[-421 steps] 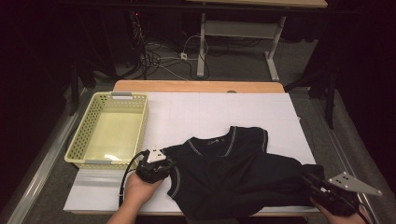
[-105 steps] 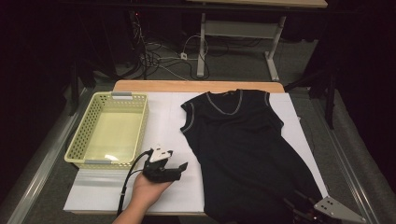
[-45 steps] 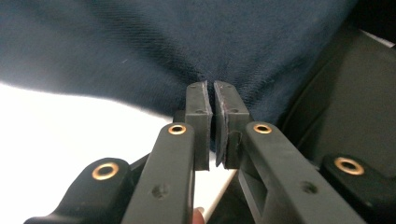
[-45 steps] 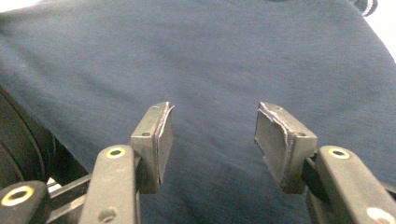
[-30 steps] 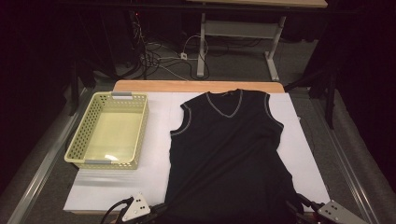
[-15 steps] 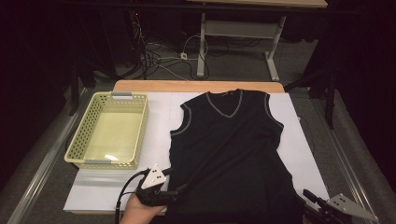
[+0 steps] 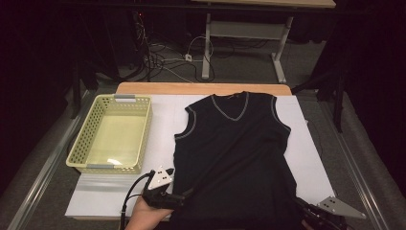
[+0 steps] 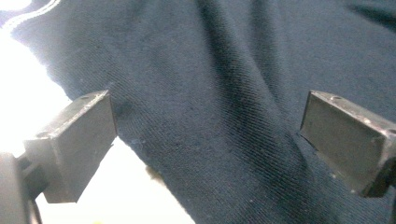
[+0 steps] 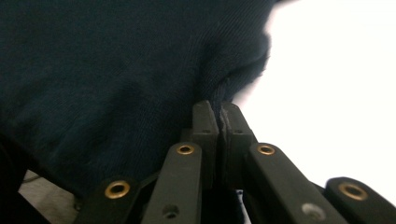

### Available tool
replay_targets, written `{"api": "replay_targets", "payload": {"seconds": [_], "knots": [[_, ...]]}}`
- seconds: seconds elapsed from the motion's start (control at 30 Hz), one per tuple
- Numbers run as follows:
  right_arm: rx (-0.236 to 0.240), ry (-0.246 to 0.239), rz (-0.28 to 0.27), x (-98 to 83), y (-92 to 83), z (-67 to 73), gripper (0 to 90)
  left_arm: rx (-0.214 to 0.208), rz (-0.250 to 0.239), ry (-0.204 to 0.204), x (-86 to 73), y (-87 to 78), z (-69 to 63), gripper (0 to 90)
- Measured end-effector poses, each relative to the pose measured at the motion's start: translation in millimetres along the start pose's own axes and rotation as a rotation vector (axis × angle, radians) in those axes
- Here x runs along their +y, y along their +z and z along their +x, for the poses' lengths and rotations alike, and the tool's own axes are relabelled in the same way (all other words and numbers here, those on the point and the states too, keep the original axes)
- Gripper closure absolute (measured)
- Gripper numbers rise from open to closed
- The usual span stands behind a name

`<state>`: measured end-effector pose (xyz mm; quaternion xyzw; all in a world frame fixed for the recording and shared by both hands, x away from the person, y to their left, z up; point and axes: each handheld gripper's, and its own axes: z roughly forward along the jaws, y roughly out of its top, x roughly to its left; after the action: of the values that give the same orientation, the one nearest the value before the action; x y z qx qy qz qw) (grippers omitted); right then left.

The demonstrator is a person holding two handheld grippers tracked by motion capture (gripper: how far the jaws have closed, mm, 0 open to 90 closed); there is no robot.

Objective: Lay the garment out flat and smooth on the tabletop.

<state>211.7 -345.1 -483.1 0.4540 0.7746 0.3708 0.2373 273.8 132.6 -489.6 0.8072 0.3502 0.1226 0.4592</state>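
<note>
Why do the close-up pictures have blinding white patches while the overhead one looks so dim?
High view: the room is dark around the lit white table, and the black vest swallows detail. Left gripper view: the table blows out to glare beside the dark fabric, whose weave is sharp. Right gripper view: the same washed-out white at the right, the cloth soft and dark.
</note>
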Motion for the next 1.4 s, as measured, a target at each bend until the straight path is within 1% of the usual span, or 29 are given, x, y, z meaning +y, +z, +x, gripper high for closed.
{"api": "replay_targets", "payload": {"seconds": [0.03,0.07,0.13,0.17,0.23,0.3,0.37,0.4,0.47,0.5,0.57,0.67,0.77,0.83,0.9,1.0,1.07,1.13,1.2,1.27,1.3,1.33,1.4], "knots": [[-0.012,-0.006,-0.016,0.4,-6.2,1.2,87.8,-0.004,0.001,0.006,0.0,0.2,-0.5,3.5],[-0.024,-0.004,-0.044,0.7,-14.1,2.0,87.9,-0.007,0.004,0.013,0.1,0.6,-0.9,3.5],[-0.068,-0.006,-0.096,0.7,-33.6,3.0,87.9,-0.009,0.017,0.017,0.8,1.8,-1.2,3.5],[-0.088,-0.005,-0.124,-0.1,-44.4,3.1,87.9,-0.015,0.026,0.021,1.4,2.7,-0.8,3.5],[-0.118,0.005,-0.172,-3.3,-65.0,2.9,87.9,-0.040,0.046,0.022,2.6,4.9,0.3,3.6],[-0.137,0.010,-0.194,-9.2,-80.6,3.4,87.9,-0.051,0.054,0.021,3.5,6.3,0.9,3.5],[-0.143,0.019,-0.180,-17.4,-87.8,2.1,87.1,-0.057,0.065,0.020,4.8,8.0,1.9,3.6],[-0.146,0.031,-0.165,-22.1,-87.6,0.1,85.5,-0.058,0.066,0.017,5.4,8.7,2.3,3.6],[-0.134,0.065,-0.133,-29.9,-83.3,-6.2,79.1,-0.057,0.067,0.012,6.3,9.6,3.3,3.7],[-0.132,0.076,-0.131,-31.3,-82.5,-8.4,75.6,-0.058,0.066,0.009,6.4,9.7,3.7,3.8],[-0.129,0.090,-0.145,-29.6,-82.5,-10.7,71.2,-0.057,0.061,0.009,6.1,9.1,3.6,3.8],[-0.121,0.089,-0.152,-26.5,-78.2,-11.2,68.3,-0.049,0.050,0.010,5.4,7.8,2.9,3.8],[-0.109,0.082,-0.136,-25.4,-69.6,-13.2,67.3,-0.045,0.030,0.000,4.3,5.5,3.2,3.8],[-0.112,0.083,-0.126,-24.3,-64.0,-16.3,65.7,-0.046,0.013,-0.011,2.7,2.4,3.4,3.8],[-0.115,0.091,-0.119,-23.4,-57.6,-22.0,62.3,-0.049,0.007,-0.017,0.6,-1.3,3.5,3.8],[-0.129,0.112,-0.091,-23.6,-45.0,-32.8,54.0,-0.049,-0.004,-0.024,-2.7,-8.0,2.8,3.8],[-0.141,0.127,-0.069,-24.1,-36.6,-39.5,52.1,-0.044,-0.005,-0.022,-5.0,-11.3,2.0,3.8],[-0.142,0.138,-0.055,-24.3,-30.5,-44.5,51.9,-0.043,-0.001,-0.021,-6.8,-13.2,1.4,3.7],[-0.144,0.137,-0.048,-24.1,-27.2,-46.2,52.1,-0.035,-0.001,-0.017,-7.5,-14.4,0.9,3.7],[-0.146,0.130,-0.035,-24.7,-24.3,-46.3,54.9,-0.033,-0.001,-0.016,-7.6,-14.7,1.2,3.7],[-0.148,0.126,-0.040,-25.3,-23.7,-45.8,57.3,-0.033,0.000,-0.018,-7.5,-14.4,1.5,3.8],[-0.145,0.129,-0.041,-25.4,-23.7,-45.9,63.6,-0.033,0.000,-0.018,-7.3,-13.9,1.8,3.7],[-0.115,0.120,-0.042,-25.8,-24.3,-45.7,79.2,-0.032,0.003,-0.018,-6.8,-12.6,1.8,3.7]]}}
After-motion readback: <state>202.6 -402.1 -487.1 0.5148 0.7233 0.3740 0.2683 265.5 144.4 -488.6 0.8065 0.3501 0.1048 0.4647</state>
